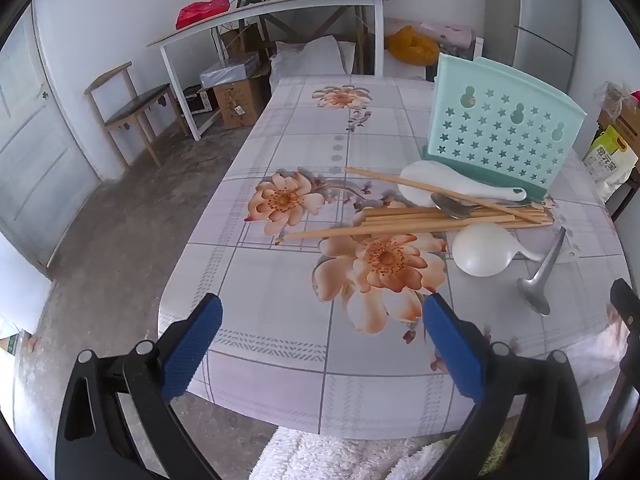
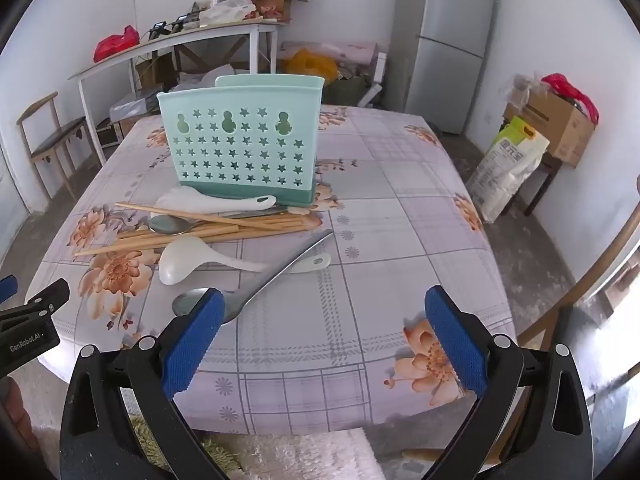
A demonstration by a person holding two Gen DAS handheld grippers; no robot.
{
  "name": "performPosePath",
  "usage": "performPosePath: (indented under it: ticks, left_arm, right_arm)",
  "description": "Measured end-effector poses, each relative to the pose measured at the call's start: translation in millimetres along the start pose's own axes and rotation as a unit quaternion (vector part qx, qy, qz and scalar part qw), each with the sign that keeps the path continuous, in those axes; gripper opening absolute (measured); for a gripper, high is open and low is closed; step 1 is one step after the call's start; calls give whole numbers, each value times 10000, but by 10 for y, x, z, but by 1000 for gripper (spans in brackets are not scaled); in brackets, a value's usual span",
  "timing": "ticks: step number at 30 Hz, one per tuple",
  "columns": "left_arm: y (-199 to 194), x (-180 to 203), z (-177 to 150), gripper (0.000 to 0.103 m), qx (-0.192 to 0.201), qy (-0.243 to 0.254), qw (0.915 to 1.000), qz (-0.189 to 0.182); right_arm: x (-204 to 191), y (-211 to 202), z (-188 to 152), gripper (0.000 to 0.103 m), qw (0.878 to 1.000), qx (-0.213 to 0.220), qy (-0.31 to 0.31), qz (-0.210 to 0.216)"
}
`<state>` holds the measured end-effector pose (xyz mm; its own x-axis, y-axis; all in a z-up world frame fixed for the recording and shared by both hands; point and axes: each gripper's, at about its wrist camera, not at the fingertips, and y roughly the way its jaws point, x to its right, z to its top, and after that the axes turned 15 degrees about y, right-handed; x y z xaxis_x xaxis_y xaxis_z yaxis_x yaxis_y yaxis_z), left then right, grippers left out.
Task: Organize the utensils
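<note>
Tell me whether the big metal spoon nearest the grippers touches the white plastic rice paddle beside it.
Touching. In the right wrist view the metal spoon runs its handle across the white rice paddle, overlapping its thin handle near the hole.

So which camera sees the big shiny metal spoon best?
The right wrist view. There the metal spoon lies close in front, nearly its whole length showing, only its bowl partly behind a blue finger pad. The left wrist view shows the same spoon small, off near the right edge, stretched by the fisheye.
</note>
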<state>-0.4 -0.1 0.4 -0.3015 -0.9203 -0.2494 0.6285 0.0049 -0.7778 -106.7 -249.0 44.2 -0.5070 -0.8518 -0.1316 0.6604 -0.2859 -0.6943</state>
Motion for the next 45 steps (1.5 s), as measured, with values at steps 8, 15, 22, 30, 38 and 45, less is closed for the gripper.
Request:
performPosePath:
  ticks: [8,15,22,30,38,45]
  left_arm:
    - [-37,-14,-38,98,-3,-6,10000,-40]
    - [-27,-67,-23,98,-70,-31,10000,6]
    - [6,-20,5,98,-74,-25,10000,32]
    - [3,-24,4,98,-68,-28,10000,34]
    - [4,-11,18,98,-63,-22,10000,40]
    - [3,-11,14,98,-63,-21,10000,42]
  right_arm:
    - [-4,4,10,96,10000,-12,1,4]
    - [-5,-11,-2,96,10000,2,10,-24]
    - [3,-5,9,96,10000,-7,23,-33]
    - [-4,13,7,96,10000,4,29,-28]
    - [-12,19,37,96,10000,6,42,-28]
    - [-3,19,36,96,10000,5,47,-28]
